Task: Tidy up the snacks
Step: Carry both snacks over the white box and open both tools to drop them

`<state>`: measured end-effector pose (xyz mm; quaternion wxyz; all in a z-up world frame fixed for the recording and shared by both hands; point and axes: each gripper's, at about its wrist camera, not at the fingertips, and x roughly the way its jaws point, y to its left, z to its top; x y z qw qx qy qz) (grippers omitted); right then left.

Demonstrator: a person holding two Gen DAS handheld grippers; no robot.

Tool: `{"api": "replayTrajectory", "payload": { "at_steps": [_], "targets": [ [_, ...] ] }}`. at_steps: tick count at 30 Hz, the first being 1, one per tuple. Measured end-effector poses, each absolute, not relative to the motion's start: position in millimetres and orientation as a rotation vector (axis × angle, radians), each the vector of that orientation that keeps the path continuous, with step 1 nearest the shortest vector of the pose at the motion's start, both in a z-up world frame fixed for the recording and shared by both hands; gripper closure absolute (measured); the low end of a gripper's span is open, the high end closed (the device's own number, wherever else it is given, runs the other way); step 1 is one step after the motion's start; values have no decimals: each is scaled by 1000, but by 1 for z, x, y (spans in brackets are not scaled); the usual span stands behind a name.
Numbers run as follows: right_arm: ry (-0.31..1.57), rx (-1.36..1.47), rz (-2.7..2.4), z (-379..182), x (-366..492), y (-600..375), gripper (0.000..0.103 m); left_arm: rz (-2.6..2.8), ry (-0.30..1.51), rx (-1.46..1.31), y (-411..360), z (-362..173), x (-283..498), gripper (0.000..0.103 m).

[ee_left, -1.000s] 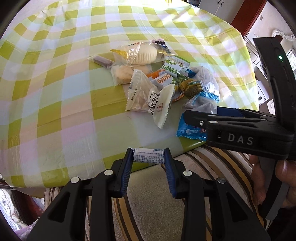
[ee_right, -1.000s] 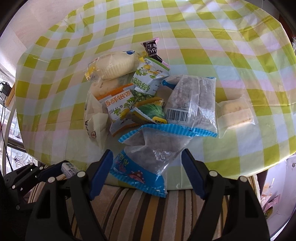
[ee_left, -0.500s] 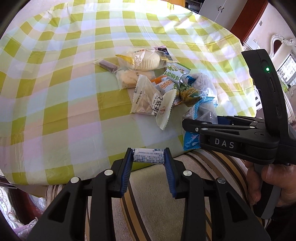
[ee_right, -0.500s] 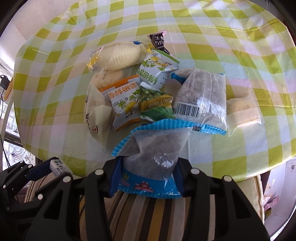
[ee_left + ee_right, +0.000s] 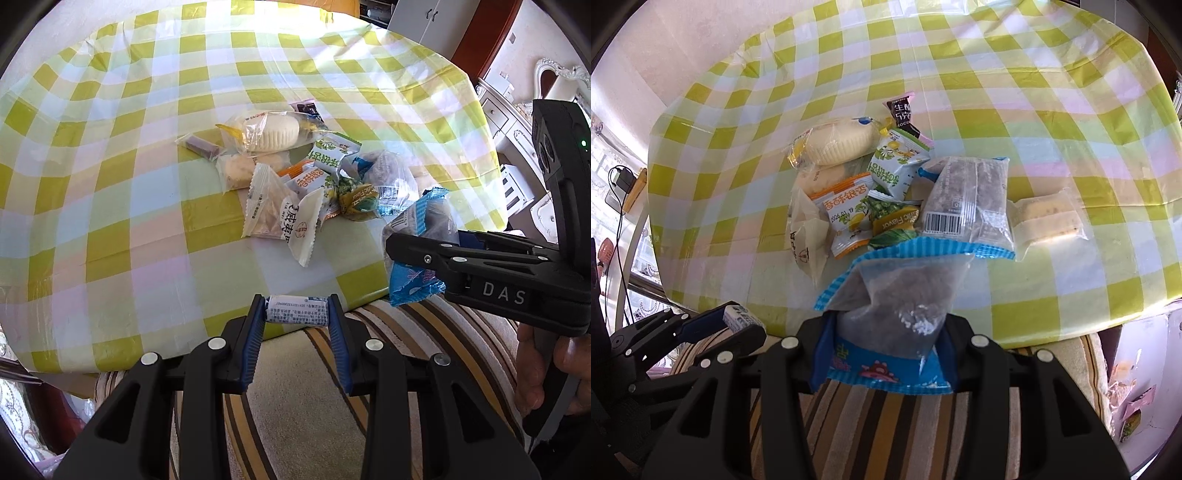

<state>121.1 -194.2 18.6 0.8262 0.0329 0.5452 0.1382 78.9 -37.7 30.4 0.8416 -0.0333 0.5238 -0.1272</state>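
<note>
Already both claws are loaded, so the coming move turns on where each packet sits relative to the snack pile [image 5: 310, 184] on the bench [image 5: 110, 184]. Left claw [image 5: 297, 314] is clamped on a small white roll packet [image 5: 297, 310], held crosswise between the blue pads, its long axis running pad to pad, over the bench's near edge and well apart from the pile, up and right of it. Right claw [image 5: 886, 354] is clamped on the blue-edged clear bag [image 5: 897, 314] by its bottom seam; the bag's long axis points away from the claw toward the pile, its top edge just beside the barcoded bag [image 5: 967, 206]. I judge the right hand nearer the pile.
</note>
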Motion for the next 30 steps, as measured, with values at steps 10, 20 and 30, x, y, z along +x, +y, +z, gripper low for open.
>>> {"api": "replayTrajectory", "payload": {
  "at_steps": [10,20,30],
  "targets": [
    [1096,157,241,38,116,-252,56,-330,1089,9,-82,46,86,70],
    [1035,251,106,49,106,-341,56,-474,1070,94,-161,57,96,70],
    [1023,310,-89,33,88,-435,56,-659,1068,171,-257,55,105,70]
  ]
}}
